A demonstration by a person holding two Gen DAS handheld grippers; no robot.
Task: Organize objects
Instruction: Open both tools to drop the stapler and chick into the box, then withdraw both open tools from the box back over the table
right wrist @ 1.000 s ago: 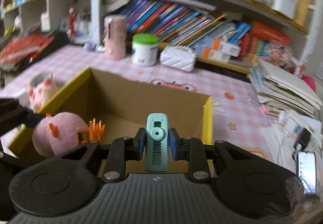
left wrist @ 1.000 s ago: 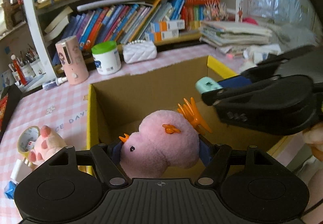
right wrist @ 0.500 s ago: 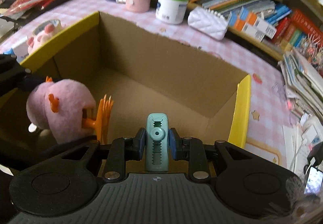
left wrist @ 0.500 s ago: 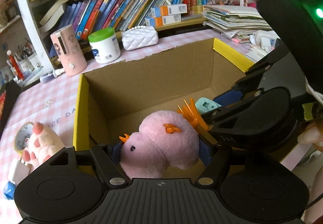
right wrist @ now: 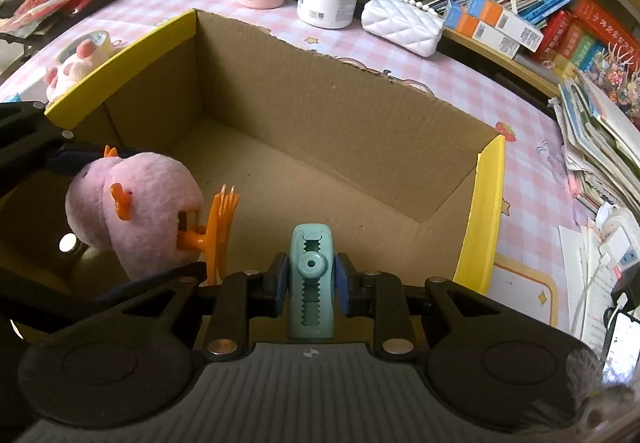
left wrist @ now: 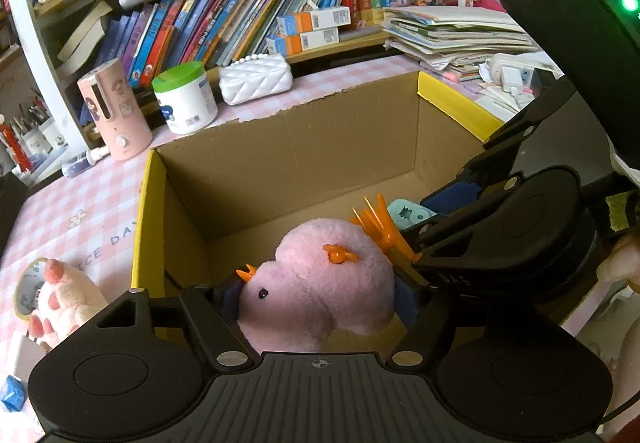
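An open cardboard box (left wrist: 296, 163) (right wrist: 360, 131) with yellow side edges stands on the pink checked table. My left gripper (left wrist: 318, 299) is shut on a pink plush chick (left wrist: 320, 283) (right wrist: 136, 211) with an orange beak and orange feet, held over the box's near left part. My right gripper (right wrist: 310, 281) is shut on a teal toothed clip (right wrist: 311, 275) (left wrist: 408, 213), held above the box's near side, just right of the chick. In the left wrist view the right gripper's black body (left wrist: 500, 235) fills the right side.
Behind the box stand a pink cylinder device (left wrist: 114, 111), a green-lidded white jar (left wrist: 186, 97) and a white quilted pouch (left wrist: 256, 77) before shelves of books. A plush paw (left wrist: 60, 299) and tape roll lie left of the box. Paper stacks (right wrist: 600, 139) lie right.
Both grippers have sunk toward the box and tilted further down, so its floor now shows. The chick and the clip stay gripped and have come closer together.
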